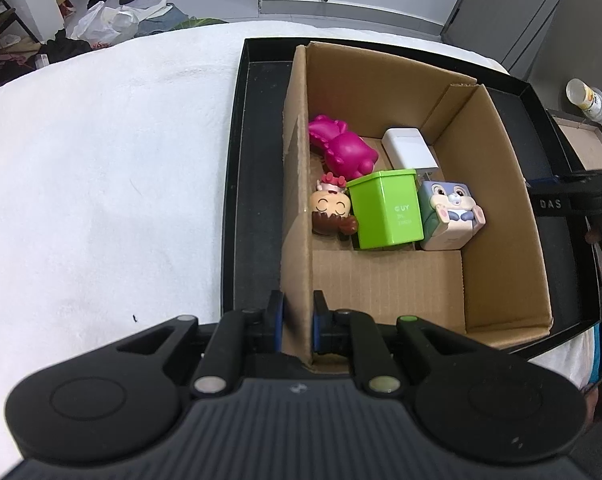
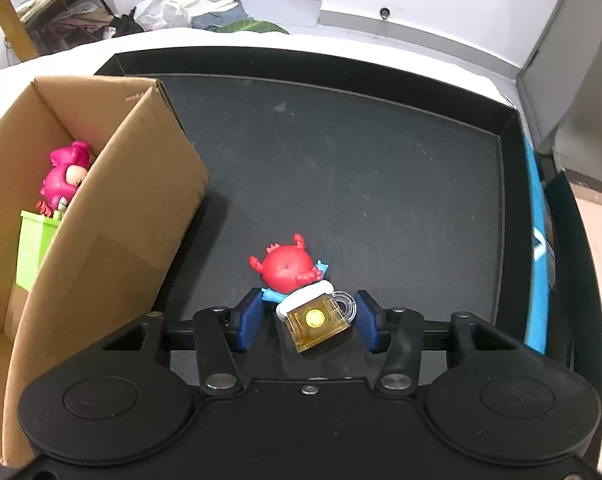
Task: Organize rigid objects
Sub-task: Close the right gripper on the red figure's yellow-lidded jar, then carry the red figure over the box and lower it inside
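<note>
1. The left gripper point(image 1: 298, 322) is clamped on the near wall of the cardboard box point(image 1: 297, 184), steadying it.
2. The right gripper point(image 2: 308, 318), jaws apart, straddles the crab figurine point(image 2: 295, 276) on the black tray point(image 2: 381, 152); grasping appears to be in hand.
3. Next: close, lift, carry left into the box beside the green bin point(image 1: 385, 208).

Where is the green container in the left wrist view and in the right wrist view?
Left wrist: green container stands centre, inside the cardboard box.
Right wrist: green container at left edge, mostly hidden behind the box wall.
Shared landmark: pink figurine behind it.
</note>
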The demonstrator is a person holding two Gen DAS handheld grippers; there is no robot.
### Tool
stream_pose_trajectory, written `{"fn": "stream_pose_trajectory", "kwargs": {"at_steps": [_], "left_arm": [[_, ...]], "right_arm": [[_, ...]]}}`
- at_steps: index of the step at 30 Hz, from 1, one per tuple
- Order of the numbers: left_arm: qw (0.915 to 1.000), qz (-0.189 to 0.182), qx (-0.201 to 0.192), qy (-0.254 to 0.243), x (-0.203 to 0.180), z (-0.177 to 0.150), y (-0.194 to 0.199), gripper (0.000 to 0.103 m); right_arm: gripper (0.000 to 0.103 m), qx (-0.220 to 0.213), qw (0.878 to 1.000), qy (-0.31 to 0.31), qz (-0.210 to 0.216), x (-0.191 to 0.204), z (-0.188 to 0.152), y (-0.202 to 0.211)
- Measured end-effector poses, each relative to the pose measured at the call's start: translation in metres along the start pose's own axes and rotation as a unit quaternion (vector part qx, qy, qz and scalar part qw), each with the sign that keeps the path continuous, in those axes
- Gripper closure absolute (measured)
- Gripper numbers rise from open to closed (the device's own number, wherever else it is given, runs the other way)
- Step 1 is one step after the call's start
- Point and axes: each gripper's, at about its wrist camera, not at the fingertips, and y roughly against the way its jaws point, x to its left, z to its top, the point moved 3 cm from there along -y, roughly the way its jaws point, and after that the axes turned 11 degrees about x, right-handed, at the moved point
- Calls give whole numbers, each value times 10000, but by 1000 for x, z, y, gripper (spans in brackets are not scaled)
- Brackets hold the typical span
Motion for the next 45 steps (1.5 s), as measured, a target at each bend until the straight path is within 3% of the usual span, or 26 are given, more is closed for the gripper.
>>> {"fn": "stream_pose_trajectory", "kwargs": {"at_steps": [14, 19, 38, 45], "left_arm": [[10000, -34, -59, 24, 2, -2, 1, 90], [10000, -48, -71, 42, 2, -2, 1, 90], [9997, -180, -79, 111, 2, -2, 2, 90], [9996, -239, -72, 111, 2, -3, 0, 89]], "right_arm": [[55, 93, 9996, -269, -69, 5, -24, 31], [55, 115, 9991, -386, 96, 9, -24, 42], [55, -558, 9978, 350, -86, 71, 14, 118], [55, -639, 9957, 667, -86, 104, 25, 127]]}}
